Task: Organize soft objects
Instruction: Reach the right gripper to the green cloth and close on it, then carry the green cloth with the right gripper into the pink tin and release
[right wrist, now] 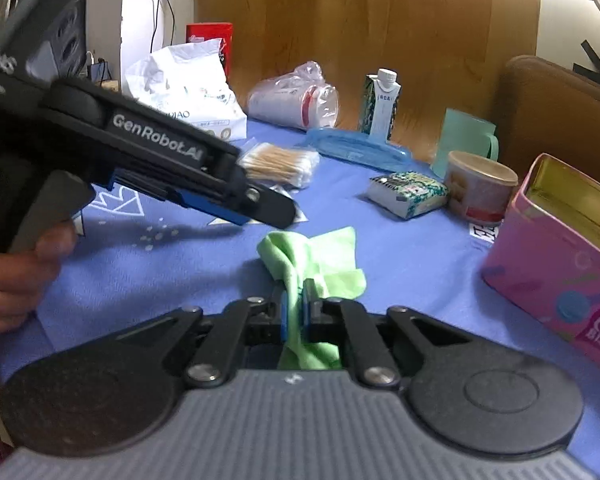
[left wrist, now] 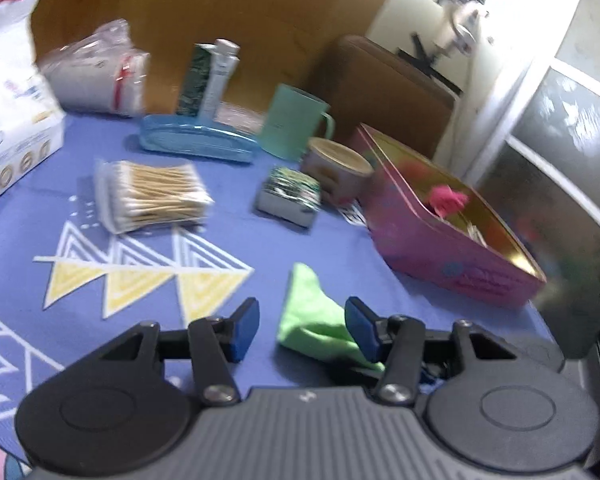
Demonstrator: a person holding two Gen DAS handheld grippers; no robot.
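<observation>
Starting at the far left of the blue patterned tablecloth point(left wrist: 148, 312): there's a white tissue pack point(left wrist: 8, 120), then a clear bag of white stuff point(left wrist: 100, 72) lying against the wooden panel behind. In front of that sits a pack of cotton swabs point(left wrist: 152, 194). Moving right you get a blue plastic case point(left wrist: 198, 142) with a carton point(left wrist: 214, 78) standing behind it, a mint green mug point(left wrist: 294, 126), a small patterned packet point(left wrist: 290, 198) and a round tub point(left wrist: 338, 172) just beside it.

The left gripper point(left wrist: 300, 330) has its blue pads spread wide apart, nothing between them squeezed. The green cloth point(left wrist: 312, 316) lies in that gap near the right-hand pad, but whether it touches the pad is hard to say with the blur.

From the right wrist view, the right gripper point(right wrist: 296, 304) is clamped tight on the green cloth point(right wrist: 320, 260), which bunches up through the pads and spreads out onto the tablecloth ahead. The left gripper's body point(right wrist: 160, 160) reaches in from the left there, just above the cloth.

Far right is the pink tin point(left wrist: 456, 248), open, with something pink point(left wrist: 448, 200) inside
</observation>
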